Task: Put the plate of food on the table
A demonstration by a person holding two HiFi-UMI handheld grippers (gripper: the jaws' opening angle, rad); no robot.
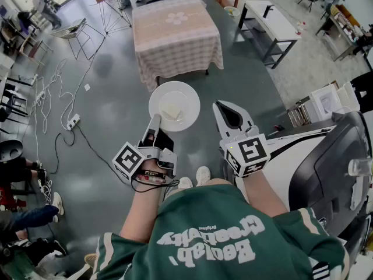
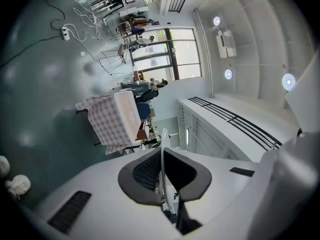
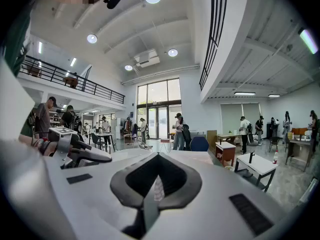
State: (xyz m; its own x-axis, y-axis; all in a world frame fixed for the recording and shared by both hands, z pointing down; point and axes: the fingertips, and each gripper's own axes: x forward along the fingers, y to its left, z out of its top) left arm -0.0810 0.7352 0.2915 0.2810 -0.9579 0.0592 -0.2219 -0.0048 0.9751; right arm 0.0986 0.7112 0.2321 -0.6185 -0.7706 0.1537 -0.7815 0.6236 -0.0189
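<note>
Left claw [image 1: 156,121] clamps plate [image 1: 182,92] rim; open floor [image 1: 111,98] before table [image 1: 175,31]

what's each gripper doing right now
left gripper: closed on the rim of the plate
right gripper: closed, holding nothing

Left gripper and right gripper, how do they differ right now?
The left gripper clamps the rim of the white plate; the right gripper is shut on nothing. The left gripper is rolled onto its side, while the right gripper sits level. Both have their jaws together and point ahead toward the cloth-covered table.
</note>
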